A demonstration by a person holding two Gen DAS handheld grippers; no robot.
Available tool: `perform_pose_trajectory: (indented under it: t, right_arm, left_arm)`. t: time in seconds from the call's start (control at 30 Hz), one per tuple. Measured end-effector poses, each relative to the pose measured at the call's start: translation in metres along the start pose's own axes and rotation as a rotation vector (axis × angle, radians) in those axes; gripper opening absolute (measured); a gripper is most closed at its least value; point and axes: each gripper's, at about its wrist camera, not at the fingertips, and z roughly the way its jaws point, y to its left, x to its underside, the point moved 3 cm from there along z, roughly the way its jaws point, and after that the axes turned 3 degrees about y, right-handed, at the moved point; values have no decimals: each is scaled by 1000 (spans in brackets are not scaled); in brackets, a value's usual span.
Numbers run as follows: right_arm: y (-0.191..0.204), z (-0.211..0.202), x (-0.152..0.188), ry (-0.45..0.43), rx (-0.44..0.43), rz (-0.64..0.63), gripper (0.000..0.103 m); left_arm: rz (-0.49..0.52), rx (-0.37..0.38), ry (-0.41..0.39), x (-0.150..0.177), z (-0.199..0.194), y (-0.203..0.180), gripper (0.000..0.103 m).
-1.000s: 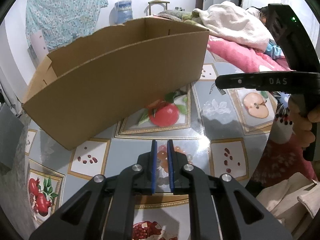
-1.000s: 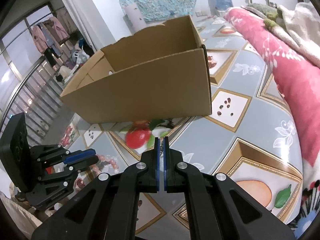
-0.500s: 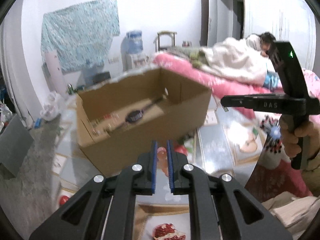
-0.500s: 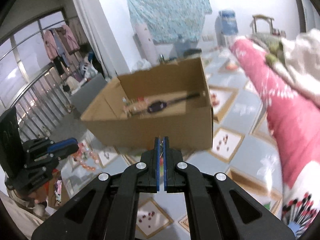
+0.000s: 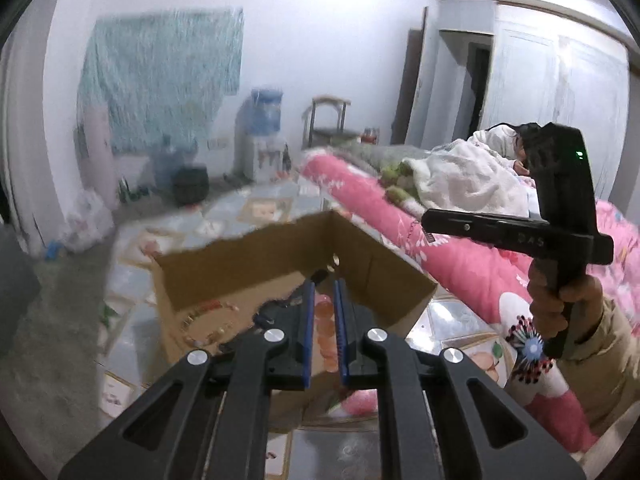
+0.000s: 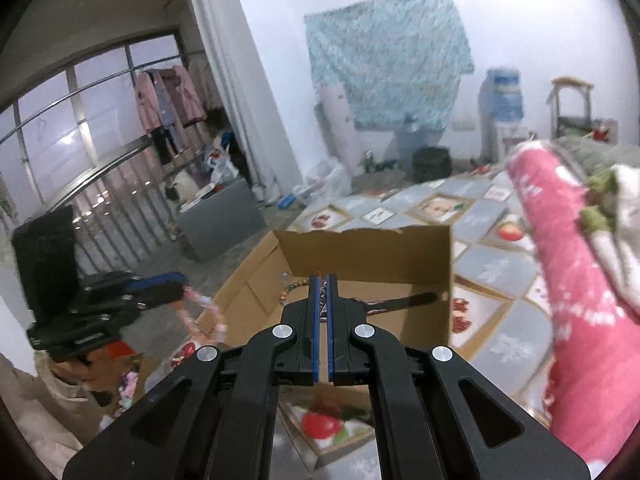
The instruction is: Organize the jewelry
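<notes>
My left gripper [image 5: 322, 292] is shut on a pink bead bracelet [image 5: 323, 322], held above the near wall of an open cardboard box [image 5: 400, 284]. From the right wrist view the bracelet [image 6: 198, 312] hangs from the left gripper [image 6: 176, 286] at the box's left side. The box [image 6: 368, 252] holds several bead strings [image 5: 204, 312] and a dark strap [image 6: 400, 300]. My right gripper [image 6: 322, 280] is shut and empty, high over the box's near edge.
The box sits on a fruit-patterned floor mat [image 6: 496, 264]. A pink quilt [image 6: 572, 280] with a person lying under a white blanket [image 5: 460, 176] lies to the right. A water dispenser [image 5: 260, 136], a chair [image 5: 328, 120] and a grey box [image 6: 220, 216] stand farther off.
Both grippers have risen well above the mat, so the box's inside now shows. The left gripper has lifted the pink bracelet off the mat and carried it to the box.
</notes>
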Motion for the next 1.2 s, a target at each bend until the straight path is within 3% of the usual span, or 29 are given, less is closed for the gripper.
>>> perform_pose_trajectory:
  t: [0.23,0.37,0.57,0.73,0.83,1.03,1.07,1.2]
  right_arm:
    - [-17,72,-1,219,-26,27,1]
    - [-24,95,3,311,30,21,7]
    - [-45,94,6,311,50,74,13]
    - [-53,75,-1,248,63,111,15]
    - [-57,59,-5,199,71,139,22]
    - [-48,12,-5,67,95,159,41]
    - [-43,3,-3,41,101,153,46]
    - [-20,-31,10,-51,136,121,69]
  left_arm:
    - [-131,63,186,4,78,38,9]
    - [-173,15,286,14,106,52,10]
    - [-201,-45,334,23,115,65,24]
    - [-191,-77,313,22,108,69,25]
    - [-191,-91,276,19,99,70,30]
    - [-149,-166,130,12,49,57,65]
    - [-147,-171,111,11,42,55,74]
    - [-168,-212,22,10,6,42,93]
